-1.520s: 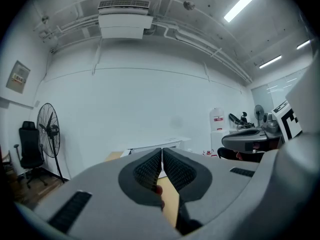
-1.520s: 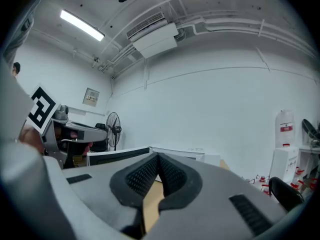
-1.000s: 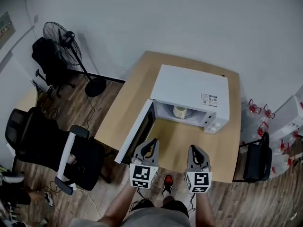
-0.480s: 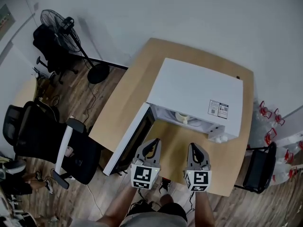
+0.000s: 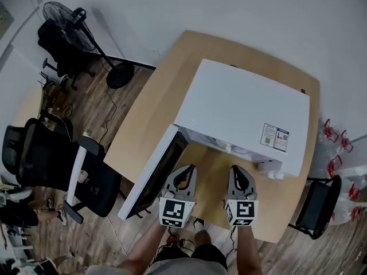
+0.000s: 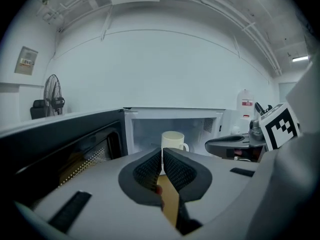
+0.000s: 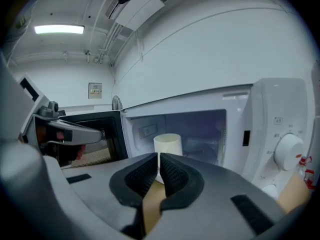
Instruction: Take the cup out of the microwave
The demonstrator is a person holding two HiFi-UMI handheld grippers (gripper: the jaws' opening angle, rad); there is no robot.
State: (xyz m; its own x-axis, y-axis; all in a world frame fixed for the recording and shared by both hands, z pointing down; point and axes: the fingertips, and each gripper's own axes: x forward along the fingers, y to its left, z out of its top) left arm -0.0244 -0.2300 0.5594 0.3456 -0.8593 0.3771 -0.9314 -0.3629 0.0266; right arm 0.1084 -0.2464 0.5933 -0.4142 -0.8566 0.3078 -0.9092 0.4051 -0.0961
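Note:
A white microwave [image 5: 241,113] stands on a wooden table [image 5: 149,119] with its door [image 5: 153,176] swung open to the left. Inside the cavity stands a cream cup [image 6: 172,140], upright, its handle to the right. The right gripper view also shows the cup [image 7: 167,145]; in the head view the microwave's top hides it. My left gripper [image 5: 184,172] and right gripper [image 5: 237,171] hover side by side in front of the opening, short of the cup. The left gripper [image 6: 162,152] and the right gripper [image 7: 158,157] are both shut and empty.
The open door lies close to the left gripper's left side. The microwave's control knobs [image 7: 287,151] sit right of the cavity. On the floor are a black office chair [image 5: 51,165], a standing fan [image 5: 69,16], another chair [image 5: 318,211] and water bottles [image 5: 335,153].
Both grippers have come lower and nearer the microwave's opening. In the head view the microwave looms larger, and the cup seen in the cavity before is now hidden under its top.

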